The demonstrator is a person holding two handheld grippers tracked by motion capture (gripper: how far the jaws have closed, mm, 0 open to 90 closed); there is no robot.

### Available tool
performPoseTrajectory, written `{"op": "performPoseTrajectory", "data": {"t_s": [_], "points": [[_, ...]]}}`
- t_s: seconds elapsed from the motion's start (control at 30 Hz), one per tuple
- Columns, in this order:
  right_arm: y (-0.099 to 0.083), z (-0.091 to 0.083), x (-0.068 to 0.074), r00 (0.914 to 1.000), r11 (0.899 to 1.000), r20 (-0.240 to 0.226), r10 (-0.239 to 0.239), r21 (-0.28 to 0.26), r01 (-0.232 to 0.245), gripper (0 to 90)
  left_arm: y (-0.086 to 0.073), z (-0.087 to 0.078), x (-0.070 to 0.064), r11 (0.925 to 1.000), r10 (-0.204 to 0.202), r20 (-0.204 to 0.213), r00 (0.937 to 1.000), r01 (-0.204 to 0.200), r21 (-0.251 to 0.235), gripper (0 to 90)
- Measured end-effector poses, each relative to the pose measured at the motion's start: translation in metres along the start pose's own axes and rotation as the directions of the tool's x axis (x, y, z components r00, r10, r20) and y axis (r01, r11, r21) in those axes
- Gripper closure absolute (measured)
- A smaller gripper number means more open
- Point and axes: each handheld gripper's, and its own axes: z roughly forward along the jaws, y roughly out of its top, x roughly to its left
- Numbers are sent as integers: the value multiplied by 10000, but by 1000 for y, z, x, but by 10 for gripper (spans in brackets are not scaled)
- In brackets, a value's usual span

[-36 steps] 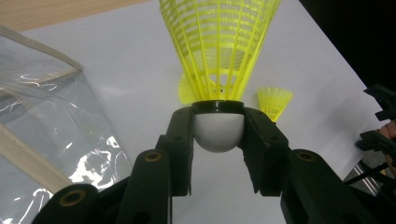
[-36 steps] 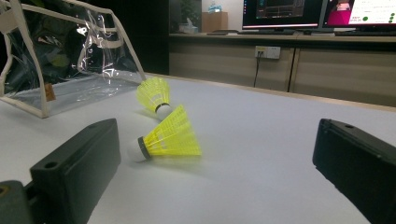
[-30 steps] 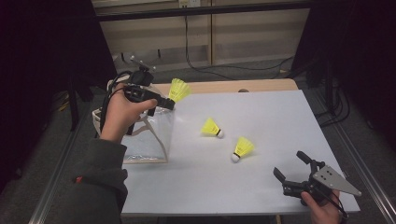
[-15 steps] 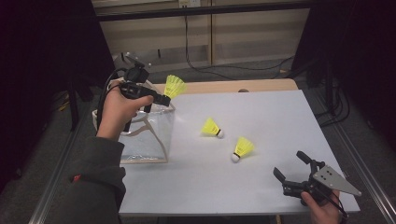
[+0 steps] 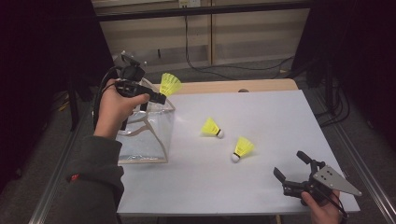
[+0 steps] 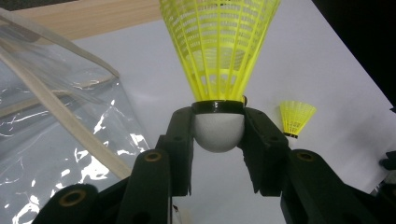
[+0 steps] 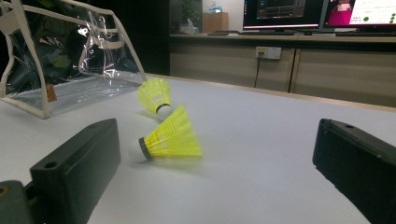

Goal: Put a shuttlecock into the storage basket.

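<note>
My left gripper point(image 5: 159, 98) point(image 6: 218, 140) is shut on the white cork of a yellow shuttlecock point(image 5: 170, 84) point(image 6: 219, 60), held in the air above the top edge of a clear plastic bag point(image 5: 144, 133) point(image 6: 56, 140) point(image 7: 70, 60) at the table's left. Two more yellow shuttlecocks lie on the white table point(image 5: 280, 121): one point(image 5: 211, 127) point(image 7: 155, 95) mid-table, another point(image 5: 242, 148) point(image 7: 169, 137) nearer the front. My right gripper point(image 5: 291, 166) point(image 7: 215, 163) rests open near the front right corner, jaws wide apart with nothing between them.
The bag has cream trim and stands open at the table's left edge. A wooden strip point(image 5: 233, 86) runs along the table's far edge. Cabinets and cables lie beyond. Monitors point(image 7: 322, 11) glow in the background of the right gripper view.
My left gripper has carried its shuttlecock a little left and back, toward the bag's top. The right gripper and the two lying shuttlecocks have stayed still.
</note>
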Motion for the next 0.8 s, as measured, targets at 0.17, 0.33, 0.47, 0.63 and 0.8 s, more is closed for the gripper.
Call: {"op": "performPoseTrajectory", "data": {"t_s": [0.17, 0.33, 0.47, 0.63, 0.8], "points": [[0, 0, 0, 10000, 10000, -35, -8, 45, 9, 8, 0, -2, 3, 10000, 8, -56, 10000, -8, -42, 649], [0, 0, 0, 10000, 10000, -21, 1, 14, -1, 8, 0, -3, 5, 10000, -16, -181, 9998, 15, -45, 649], [0, 0, 0, 10000, 10000, -19, -14, -1, 14, 8, 0, -4, 7, 9999, -65, -262, 9996, 63, -85, 649], [0, 0, 0, 10000, 10000, -50, 2, 37, -1, 8, 0, -6, 8, 9999, -52, -341, 9994, 49, -100, 649], [0, -1, 0, 10000, 10000, -47, -3, 56, 3, 8, 1, -9, 11, 9999, -71, -437, 9990, 67, -86, 649]]}}
